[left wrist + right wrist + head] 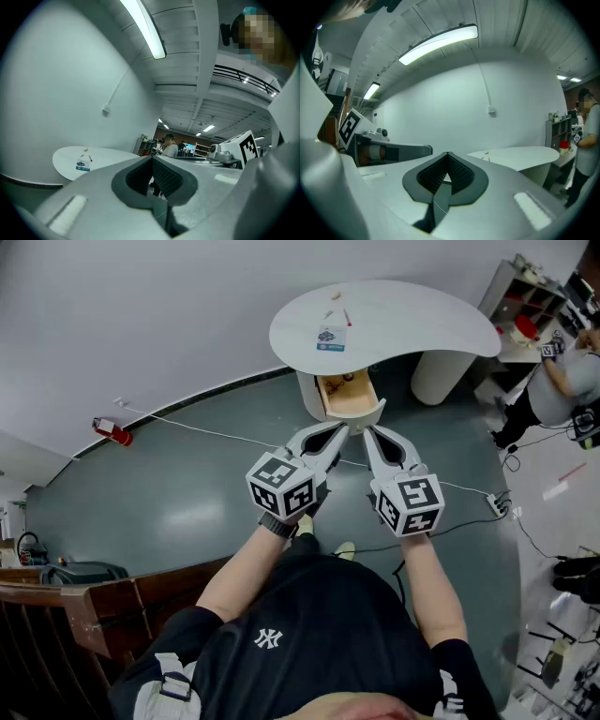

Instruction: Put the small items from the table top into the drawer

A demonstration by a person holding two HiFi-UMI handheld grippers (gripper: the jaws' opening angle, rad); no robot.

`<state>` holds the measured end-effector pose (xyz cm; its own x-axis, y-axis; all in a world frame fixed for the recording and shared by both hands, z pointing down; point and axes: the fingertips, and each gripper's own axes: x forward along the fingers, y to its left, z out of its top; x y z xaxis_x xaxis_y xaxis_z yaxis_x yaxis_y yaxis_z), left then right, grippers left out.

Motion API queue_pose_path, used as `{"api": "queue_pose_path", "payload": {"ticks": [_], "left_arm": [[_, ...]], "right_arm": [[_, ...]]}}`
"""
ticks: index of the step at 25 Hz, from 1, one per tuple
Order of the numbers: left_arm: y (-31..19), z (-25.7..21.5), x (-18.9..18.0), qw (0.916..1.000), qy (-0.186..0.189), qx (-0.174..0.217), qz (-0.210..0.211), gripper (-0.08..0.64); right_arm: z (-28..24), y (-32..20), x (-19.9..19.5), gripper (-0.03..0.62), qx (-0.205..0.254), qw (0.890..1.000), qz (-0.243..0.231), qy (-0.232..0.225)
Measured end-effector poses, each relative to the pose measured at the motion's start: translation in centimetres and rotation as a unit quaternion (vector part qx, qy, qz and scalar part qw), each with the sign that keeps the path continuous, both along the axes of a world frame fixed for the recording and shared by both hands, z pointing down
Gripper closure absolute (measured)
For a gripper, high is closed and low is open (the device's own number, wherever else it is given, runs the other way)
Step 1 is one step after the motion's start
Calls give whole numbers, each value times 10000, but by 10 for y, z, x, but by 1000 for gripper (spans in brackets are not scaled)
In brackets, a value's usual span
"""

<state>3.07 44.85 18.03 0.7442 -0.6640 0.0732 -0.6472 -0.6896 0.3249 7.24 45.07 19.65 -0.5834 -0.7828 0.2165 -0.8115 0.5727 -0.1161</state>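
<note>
A white kidney-shaped table (pixel 412 320) stands ahead, and on it lie a blue-and-white packet (pixel 330 337), a red pen (pixel 347 317) and a small pale item (pixel 335 296). Under its front edge a wooden drawer (pixel 361 401) stands pulled out, with something small and dark at its back. My left gripper (pixel 339 431) and right gripper (pixel 368 431) hang side by side just short of the drawer's front, both shut and empty. In the left gripper view the gripper (pixel 153 159) points level past the table (pixel 65 166), where the packet (pixel 83 165) shows. The right gripper (pixel 447 157) faces the table (pixel 520 154).
A white cable (pixel 206 432) runs across the grey floor from a red object (pixel 112 431) to a power strip (pixel 495 505). A person (pixel 562 381) stands by shelves (pixel 530 292) at the right. Dark wooden furniture (pixel 84 601) sits at the lower left.
</note>
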Motion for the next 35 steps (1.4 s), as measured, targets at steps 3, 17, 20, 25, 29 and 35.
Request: {"api": "queue_pose_path", "payload": {"ticks": [3,17,20,25,29,35], "left_arm": [[2,-1,-3,10000,-5,2,0,560],[9,2,-4,10000,-65,-55,6,560],[9,4,-5,9998,-148,-73,-53,560],[4,6,-9,9995,-245,-126,-172,560],[-5,15,-13,9992,-278,-172,-230,560],[-34,28,-21,9989,-277,-273,-249,560]], "right_arm": [[0,3,-5,572,4,10000,-16,2],[-2,12,1,569,-85,9990,-18,-433],[-1,14,8,569,-81,9986,18,-529],[-2,12,23,569,-78,9977,143,-658],[4,5,32,569,-91,9974,262,-671],[15,-19,40,569,-232,9964,476,-669]]}}
